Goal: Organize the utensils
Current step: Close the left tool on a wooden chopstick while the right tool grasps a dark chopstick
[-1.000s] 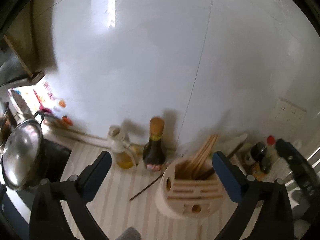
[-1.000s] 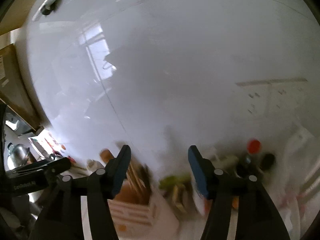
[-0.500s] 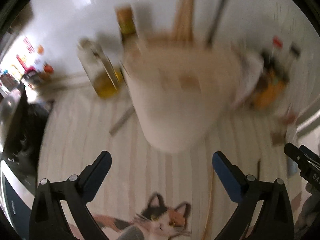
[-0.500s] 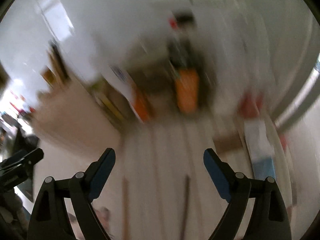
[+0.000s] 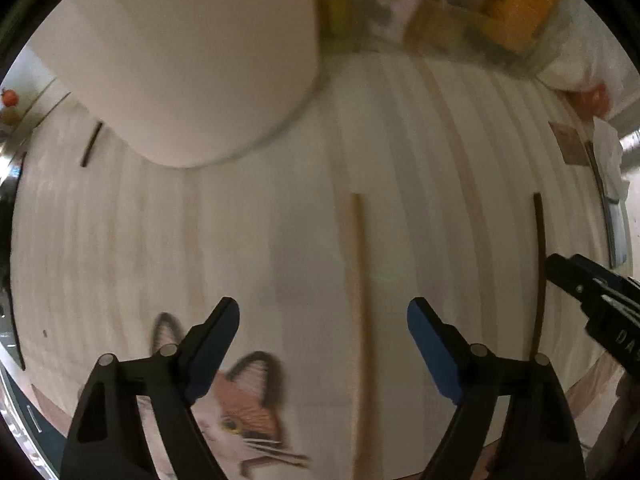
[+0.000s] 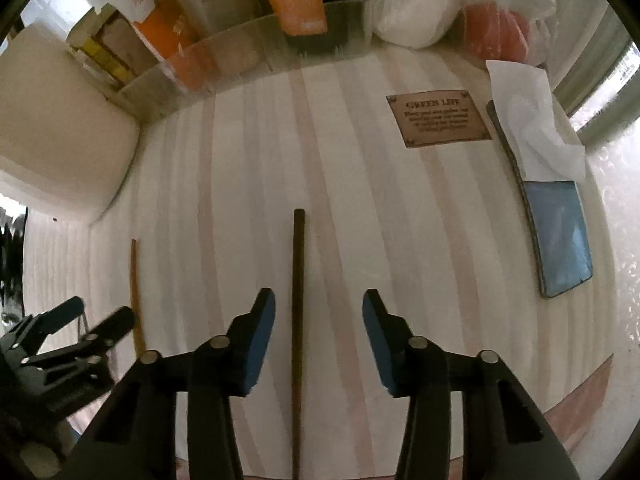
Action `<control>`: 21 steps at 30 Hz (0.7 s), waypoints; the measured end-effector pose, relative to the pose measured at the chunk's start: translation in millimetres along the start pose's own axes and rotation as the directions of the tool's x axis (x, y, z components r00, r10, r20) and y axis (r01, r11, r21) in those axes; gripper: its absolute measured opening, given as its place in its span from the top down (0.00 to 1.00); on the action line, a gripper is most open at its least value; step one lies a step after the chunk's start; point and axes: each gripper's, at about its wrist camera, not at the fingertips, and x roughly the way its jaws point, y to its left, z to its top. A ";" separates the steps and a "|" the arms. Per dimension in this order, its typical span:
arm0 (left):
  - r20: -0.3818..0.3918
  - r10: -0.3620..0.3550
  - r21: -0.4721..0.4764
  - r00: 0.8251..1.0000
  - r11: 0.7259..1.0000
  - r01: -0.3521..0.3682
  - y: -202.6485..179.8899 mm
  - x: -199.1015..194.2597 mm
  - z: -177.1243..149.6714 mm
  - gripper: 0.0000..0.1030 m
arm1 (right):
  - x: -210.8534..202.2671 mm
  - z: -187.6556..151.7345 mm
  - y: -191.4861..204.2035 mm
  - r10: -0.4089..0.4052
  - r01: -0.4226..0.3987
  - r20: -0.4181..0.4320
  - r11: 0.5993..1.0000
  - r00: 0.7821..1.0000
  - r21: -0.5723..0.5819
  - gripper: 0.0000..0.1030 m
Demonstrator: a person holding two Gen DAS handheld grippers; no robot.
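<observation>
Both claws have dropped from the wall to the surface (image 6: 400, 208), jaws narrowing but empty: my left claw (image 5: 323, 320) straddles the pale chopstick (image 5: 357, 300), my right claw (image 6: 319, 312) the dark chopstick (image 6: 297, 300), ready to pinch.

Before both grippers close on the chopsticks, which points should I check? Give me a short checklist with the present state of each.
1. Dark chopstick lies between the right gripper pads, jaws just closing, not yet pressing: ok.
2. Light chopstick lies between the left gripper pads, jaws also closing, untouched: ok.
3. Each chopstick centred: dark one ok; light one sits nearer the right pad: not ok.
4. Grippers clear of each other: ok.
5. Pads low enough to grasp: cannot tell.
</observation>
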 end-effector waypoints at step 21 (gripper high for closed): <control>0.005 0.065 -0.067 0.998 0.996 -0.064 83.1 -17.5 -51.6 0.96 | 20.2 -49.4 93.1 0.026 -0.037 -0.088 0.992 0.996 -0.119 0.94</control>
